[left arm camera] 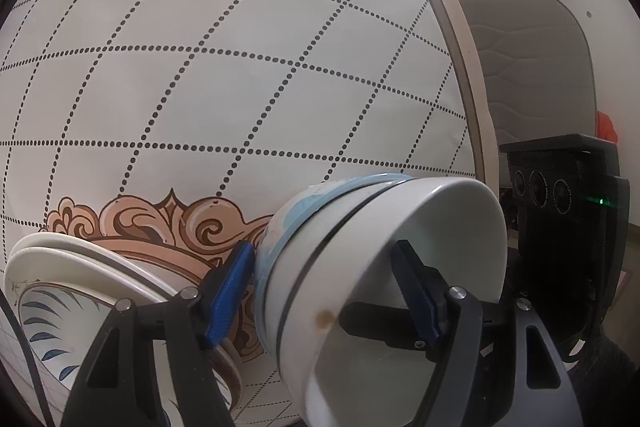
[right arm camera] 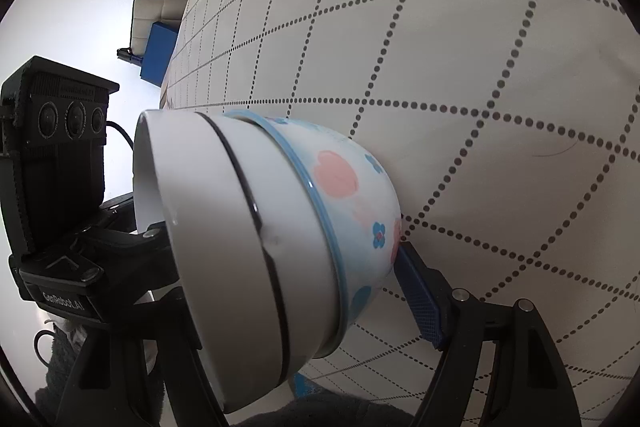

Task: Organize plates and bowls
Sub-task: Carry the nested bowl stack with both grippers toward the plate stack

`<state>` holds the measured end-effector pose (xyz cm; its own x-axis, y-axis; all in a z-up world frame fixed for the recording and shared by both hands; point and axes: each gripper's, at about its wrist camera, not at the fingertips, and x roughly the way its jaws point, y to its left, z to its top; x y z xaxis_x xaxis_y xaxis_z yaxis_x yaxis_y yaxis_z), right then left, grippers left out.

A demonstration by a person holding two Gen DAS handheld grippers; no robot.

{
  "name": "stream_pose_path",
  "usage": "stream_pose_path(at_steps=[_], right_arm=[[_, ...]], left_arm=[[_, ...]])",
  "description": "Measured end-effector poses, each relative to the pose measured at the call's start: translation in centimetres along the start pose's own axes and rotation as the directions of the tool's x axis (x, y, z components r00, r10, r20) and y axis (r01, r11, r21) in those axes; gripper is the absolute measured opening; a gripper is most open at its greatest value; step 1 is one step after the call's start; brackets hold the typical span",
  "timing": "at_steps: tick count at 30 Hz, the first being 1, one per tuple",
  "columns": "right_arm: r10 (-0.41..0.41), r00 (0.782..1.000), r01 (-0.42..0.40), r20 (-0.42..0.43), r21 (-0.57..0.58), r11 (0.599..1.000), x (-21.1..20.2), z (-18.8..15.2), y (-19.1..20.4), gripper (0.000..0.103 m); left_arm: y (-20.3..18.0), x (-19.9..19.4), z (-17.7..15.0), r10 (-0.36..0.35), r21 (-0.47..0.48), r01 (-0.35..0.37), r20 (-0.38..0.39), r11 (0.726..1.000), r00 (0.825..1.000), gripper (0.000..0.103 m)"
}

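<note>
Both grippers hold one nested stack of bowls (left arm camera: 384,267) tilted above the tabletop (left arm camera: 240,67): the left gripper (left arm camera: 324,291) and right gripper (right arm camera: 288,279) each clamp its wall. Level it gently, then set it beside the plates (left arm camera: 80,267).

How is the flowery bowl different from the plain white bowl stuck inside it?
The flowery bowl has pink and blue flowers and a blue rim; the plain white bowl has no pattern. The flowery bowl is the outermost of the nested stack, touching a blue fingertip; the plain white bowl is innermost, its open mouth showing. Both are tipped sideways and held between the left gripper and the right gripper.
</note>
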<state>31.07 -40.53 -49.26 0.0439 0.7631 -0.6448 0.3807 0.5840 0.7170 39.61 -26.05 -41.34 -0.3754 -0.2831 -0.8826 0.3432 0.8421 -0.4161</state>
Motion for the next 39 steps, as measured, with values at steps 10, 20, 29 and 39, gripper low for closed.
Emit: stream_pose_path(at_steps=[10,20,29,39], right_arm=[[-0.051,0.999,0.052,0.008,-0.055,0.997,-0.8,-0.2,1.1,0.077],[-0.062,0.998,0.062,-0.007,-0.050,0.997,-0.7,0.3,0.4,0.072],[-0.081,0.996,0.082,0.023,-0.091,0.992,-1.0,0.0,1.1,0.071],[-0.100,0.994,0.104,0.040,-0.118,0.988,-1.6,-0.1,2.3,0.071]], left_arm=[[0.1,-0.7,-0.4,0.025,0.004,-0.025,0.021,1.000,0.999,0.069],[1.5,-0.9,-0.3,-0.028,-0.056,0.029,0.016,0.998,0.999,0.068],[1.4,-1.2,-0.6,-0.017,-0.055,0.019,0.044,0.998,0.999,0.067],[1.2,-2.2,-0.9,-0.005,-0.047,0.008,0.072,0.999,0.997,0.066]])
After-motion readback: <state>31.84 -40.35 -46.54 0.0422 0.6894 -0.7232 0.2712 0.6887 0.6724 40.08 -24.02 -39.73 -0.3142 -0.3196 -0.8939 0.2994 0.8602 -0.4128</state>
